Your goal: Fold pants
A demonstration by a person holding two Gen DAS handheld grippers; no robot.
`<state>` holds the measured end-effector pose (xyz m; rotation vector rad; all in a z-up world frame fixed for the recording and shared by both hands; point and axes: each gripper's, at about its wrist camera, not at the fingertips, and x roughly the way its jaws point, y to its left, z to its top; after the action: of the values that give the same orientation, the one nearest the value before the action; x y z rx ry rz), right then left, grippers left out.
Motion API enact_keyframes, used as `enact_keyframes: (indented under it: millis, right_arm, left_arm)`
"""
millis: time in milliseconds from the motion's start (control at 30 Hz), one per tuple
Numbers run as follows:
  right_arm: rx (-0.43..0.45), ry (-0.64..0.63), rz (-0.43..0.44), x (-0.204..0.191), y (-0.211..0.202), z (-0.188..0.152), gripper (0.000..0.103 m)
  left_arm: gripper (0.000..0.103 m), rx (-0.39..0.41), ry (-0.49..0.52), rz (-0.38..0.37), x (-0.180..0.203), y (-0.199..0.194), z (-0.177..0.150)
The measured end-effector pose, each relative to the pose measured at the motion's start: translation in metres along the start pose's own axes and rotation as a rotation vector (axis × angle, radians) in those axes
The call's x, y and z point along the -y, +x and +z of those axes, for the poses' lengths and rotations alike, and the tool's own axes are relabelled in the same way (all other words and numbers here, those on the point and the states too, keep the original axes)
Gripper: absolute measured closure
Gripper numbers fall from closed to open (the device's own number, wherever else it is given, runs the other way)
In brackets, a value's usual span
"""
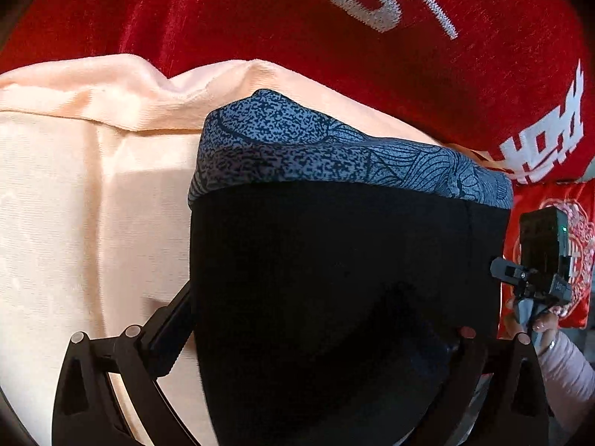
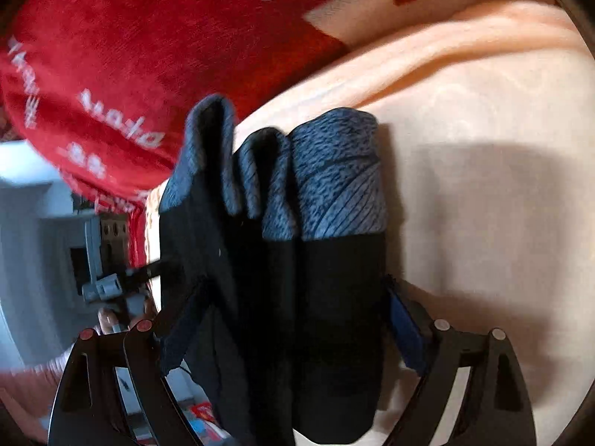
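Over the peach sheet that covers the bed, the black pants hang between two pairs of tongs, lifted off the bedding instead of lying flat on it. Their blue patterned band runs along the far edge in the left wrist view. From that side the left tongs look closed around the near edge of the pants, with dark cloth filling the gap between the arms, though the tips themselves are buried in the fabric. The right tongs likewise have a bunch of the same pants pinched between them, the blue band gathered into several upright folds beyond the grip. I would guess both edges are held up like this so the cloth can be doubled over in the air and then laid down squarely on the sheet. The right tongs also show in the left wrist view at the pants' right edge, with the person's hand beneath them. Behind everything lies a red blanket with white lettering, and a small red patterned packet sits off to the right. I see no basket, box or drawer for the pants, so the bed itself seems to be where the folded pants will rest.
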<state>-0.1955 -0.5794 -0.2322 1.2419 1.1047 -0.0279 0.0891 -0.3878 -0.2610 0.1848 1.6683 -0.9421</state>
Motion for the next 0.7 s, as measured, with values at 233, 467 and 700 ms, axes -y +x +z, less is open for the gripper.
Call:
enact_keyframes:
  millis: [233,467,700]
  right_arm:
    - [0.030,-0.001,0.032,-0.018,-0.019,-0.010,0.060]
    - [0.023,-0.021,0.099,-0.039,-0.040,-0.027,0.062]
    - [0.028,-0.017,0.125,-0.055,-0.055,-0.085,0.062]
  left_arm:
    - [0.043,0.083,0.051,0.040,0.040,-0.021,-0.015]
    - [0.048,0.112,0.012,0.056,0.056,-0.047,-0.036]
    - [0.048,0.094,0.015,0.045,0.054,-0.080,-0.082]
